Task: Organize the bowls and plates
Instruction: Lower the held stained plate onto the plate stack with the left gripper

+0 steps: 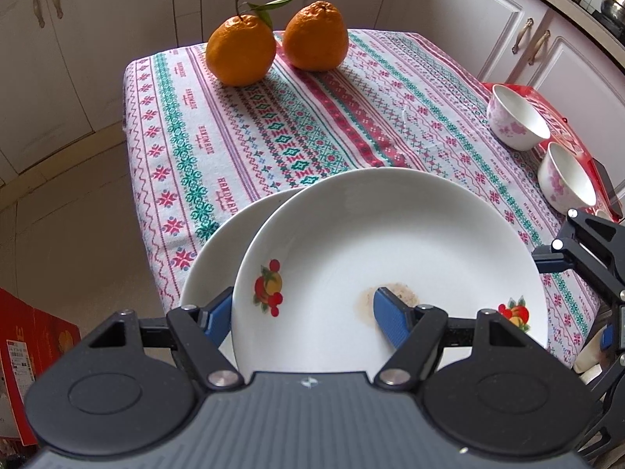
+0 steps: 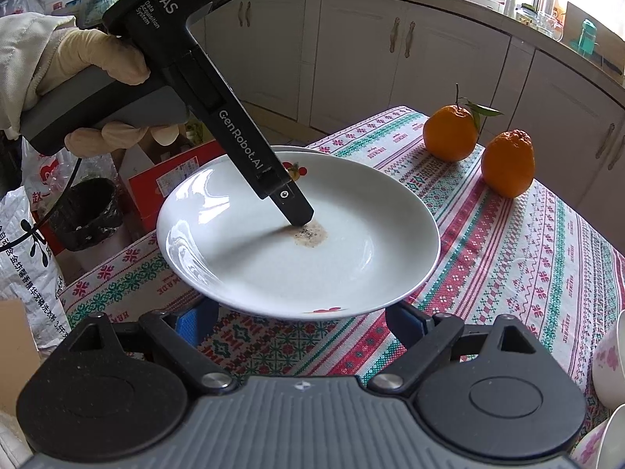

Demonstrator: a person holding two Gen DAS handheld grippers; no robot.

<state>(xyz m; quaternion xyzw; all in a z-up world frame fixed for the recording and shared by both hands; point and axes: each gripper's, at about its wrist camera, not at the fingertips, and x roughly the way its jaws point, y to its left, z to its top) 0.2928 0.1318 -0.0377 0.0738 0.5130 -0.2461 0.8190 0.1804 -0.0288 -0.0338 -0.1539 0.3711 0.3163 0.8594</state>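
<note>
A white plate (image 1: 383, 234) with fruit decals and a brown stain at its middle hangs tilted above the table. My left gripper (image 1: 300, 305) is shut on it. One blue pad lies outside the left rim, the other inside on the stain. Seen from the right wrist, a gloved hand holds that gripper, and its upper finger (image 2: 297, 211) presses on the stain. A second white plate (image 1: 211, 265) lies under the first, to its left. My right gripper (image 2: 299, 322) stands open, its tips under the near rim of the plate (image 2: 273, 265). Two floral bowls (image 1: 519, 117) (image 1: 566, 183) stand at the right.
Two oranges (image 1: 240, 51) (image 1: 315, 35) sit at the far end of the patterned tablecloth (image 1: 351, 125). A red box (image 1: 562, 117) lies under the bowls at the right edge. Cabinets surround the small table, with bags and cartons (image 2: 164, 183) on the floor beside it.
</note>
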